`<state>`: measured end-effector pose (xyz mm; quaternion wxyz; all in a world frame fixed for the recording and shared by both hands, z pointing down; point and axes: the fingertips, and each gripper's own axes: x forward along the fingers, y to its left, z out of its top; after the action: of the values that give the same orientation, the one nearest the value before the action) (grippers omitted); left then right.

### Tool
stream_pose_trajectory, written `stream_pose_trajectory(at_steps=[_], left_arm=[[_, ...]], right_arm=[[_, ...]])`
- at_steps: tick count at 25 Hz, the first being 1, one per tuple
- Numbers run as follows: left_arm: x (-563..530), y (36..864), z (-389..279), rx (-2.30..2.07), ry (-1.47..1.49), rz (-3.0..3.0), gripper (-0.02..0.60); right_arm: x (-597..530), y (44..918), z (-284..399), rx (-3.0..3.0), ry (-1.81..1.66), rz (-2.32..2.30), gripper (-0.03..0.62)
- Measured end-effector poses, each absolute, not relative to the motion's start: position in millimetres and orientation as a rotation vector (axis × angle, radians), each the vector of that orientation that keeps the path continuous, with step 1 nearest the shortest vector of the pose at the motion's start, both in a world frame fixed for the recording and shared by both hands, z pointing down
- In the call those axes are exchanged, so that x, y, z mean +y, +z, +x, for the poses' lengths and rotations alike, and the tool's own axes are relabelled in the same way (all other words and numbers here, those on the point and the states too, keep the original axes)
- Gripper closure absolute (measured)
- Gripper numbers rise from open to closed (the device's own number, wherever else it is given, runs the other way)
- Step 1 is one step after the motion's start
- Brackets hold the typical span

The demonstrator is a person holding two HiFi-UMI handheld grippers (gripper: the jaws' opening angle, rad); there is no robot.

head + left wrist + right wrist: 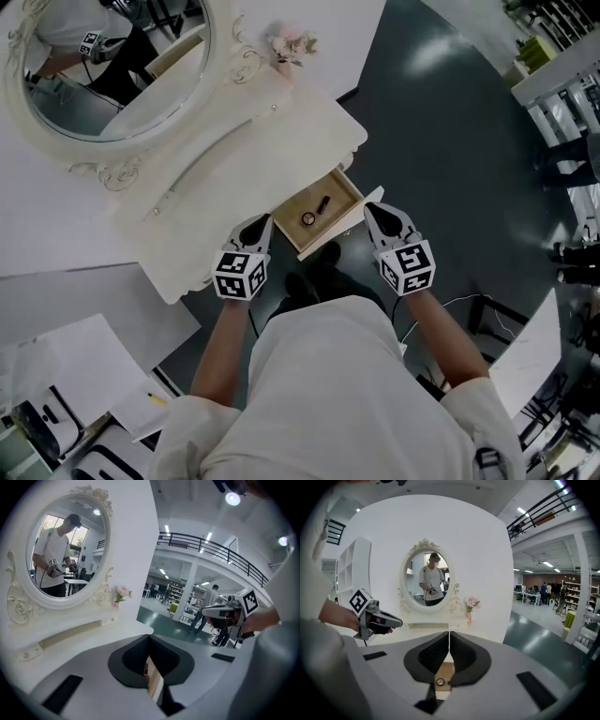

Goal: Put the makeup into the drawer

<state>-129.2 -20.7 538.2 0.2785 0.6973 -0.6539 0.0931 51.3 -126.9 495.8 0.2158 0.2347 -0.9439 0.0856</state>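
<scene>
Round case (307, 218) and slim dark tube (322, 203) lie in the wooden drawer (343, 192).

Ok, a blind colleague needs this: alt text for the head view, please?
From above, a person holds a left gripper and right gripper, both shut, either side of the open drawer of a white dressing table. Inside lie a small round item and a dark tube; an oval mirror stands upper left.

The person wears a white short-sleeved shirt (328, 375). The left gripper (255, 226) and right gripper (379, 215) are grey, black-padded, with black-and-white marker cubes (240, 274).
</scene>
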Motion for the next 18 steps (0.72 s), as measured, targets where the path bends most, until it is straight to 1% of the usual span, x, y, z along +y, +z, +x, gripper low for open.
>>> stream_pose_trajectory(at_steps=[9,18], left_arm=[[2,480,-110,-1.806,0.167,1.983,0.566],[3,413,-104,-2.015,0.112,2.002,0.566]], right_arm=[[-104,451,100,-2.649,0.168,0.803,0.565],[-127,411,130,-2.729,0.095,0.785,0.565]])
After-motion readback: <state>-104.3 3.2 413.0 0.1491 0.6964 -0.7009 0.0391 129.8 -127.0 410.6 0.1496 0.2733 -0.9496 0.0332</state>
